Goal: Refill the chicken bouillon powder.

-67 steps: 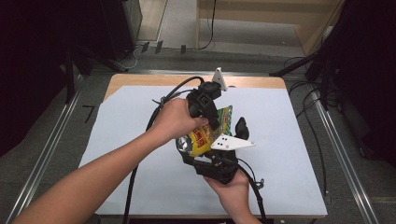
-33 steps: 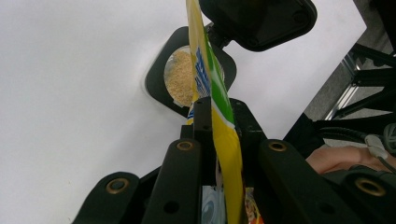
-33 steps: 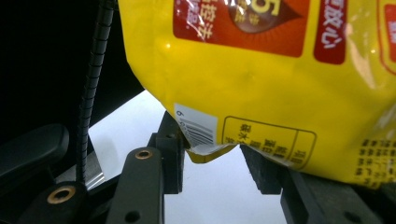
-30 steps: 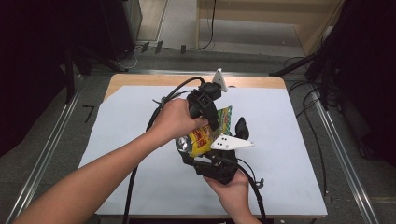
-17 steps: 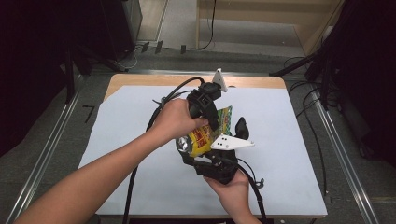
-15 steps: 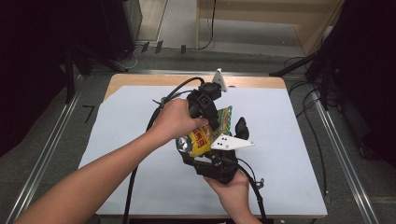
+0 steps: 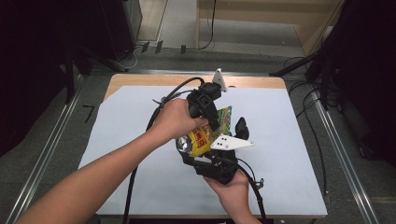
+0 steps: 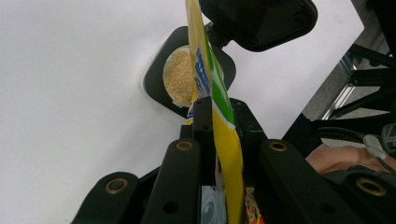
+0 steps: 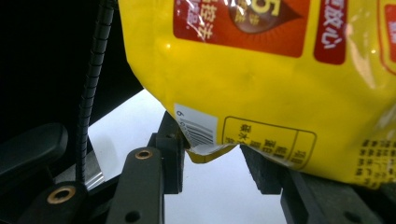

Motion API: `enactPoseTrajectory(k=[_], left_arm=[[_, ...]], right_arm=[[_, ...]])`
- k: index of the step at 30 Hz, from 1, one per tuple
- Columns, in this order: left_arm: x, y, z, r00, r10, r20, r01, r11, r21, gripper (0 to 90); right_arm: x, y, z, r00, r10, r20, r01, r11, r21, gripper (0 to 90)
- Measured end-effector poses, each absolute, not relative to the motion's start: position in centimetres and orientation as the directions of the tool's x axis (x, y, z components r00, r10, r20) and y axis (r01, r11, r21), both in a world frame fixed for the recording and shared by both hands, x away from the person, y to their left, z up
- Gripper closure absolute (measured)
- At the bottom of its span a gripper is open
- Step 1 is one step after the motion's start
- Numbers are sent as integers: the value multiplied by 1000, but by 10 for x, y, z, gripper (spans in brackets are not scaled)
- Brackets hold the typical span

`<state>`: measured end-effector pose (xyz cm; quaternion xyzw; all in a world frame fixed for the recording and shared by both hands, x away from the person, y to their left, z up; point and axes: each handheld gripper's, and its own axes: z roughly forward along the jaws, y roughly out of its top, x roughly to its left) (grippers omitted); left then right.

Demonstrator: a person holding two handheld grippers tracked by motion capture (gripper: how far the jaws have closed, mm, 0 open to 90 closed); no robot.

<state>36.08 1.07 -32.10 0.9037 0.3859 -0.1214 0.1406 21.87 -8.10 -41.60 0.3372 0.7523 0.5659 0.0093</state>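
Note:
A yellow snack pouch (image 7: 203, 136) with red labels hangs over the middle of the white table sheet (image 7: 285, 116). My left gripper (image 7: 214, 122) comes down from above, shut on the pouch's (image 8: 219, 116) thin upper edge. In the left gripper view a small black dish of tan crumbs (image 8: 180, 77) lies on the sheet just beyond the left gripper (image 8: 215, 109). My right gripper (image 7: 212, 142) reaches up from the near side. The right gripper's (image 9: 212, 158) jaws stand either side of the pouch's (image 9: 261, 70) lower end, where a torn corner with a barcode hangs between them.
Black cables (image 7: 159, 112) trail from the grippers across the sheet. The table's wooden far edge (image 7: 140, 79) and metal frame rails (image 7: 343, 154) border the work area. Dark equipment stands around the table.

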Motion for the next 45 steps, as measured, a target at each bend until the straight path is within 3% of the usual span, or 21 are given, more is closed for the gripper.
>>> enactPoseTrajectory(k=[45], left_arm=[[360,12,-326,675,659,-331,728,-668,153,832]], right_arm=[[217,-79,-419,-778,521,351,483,138,865,632]])
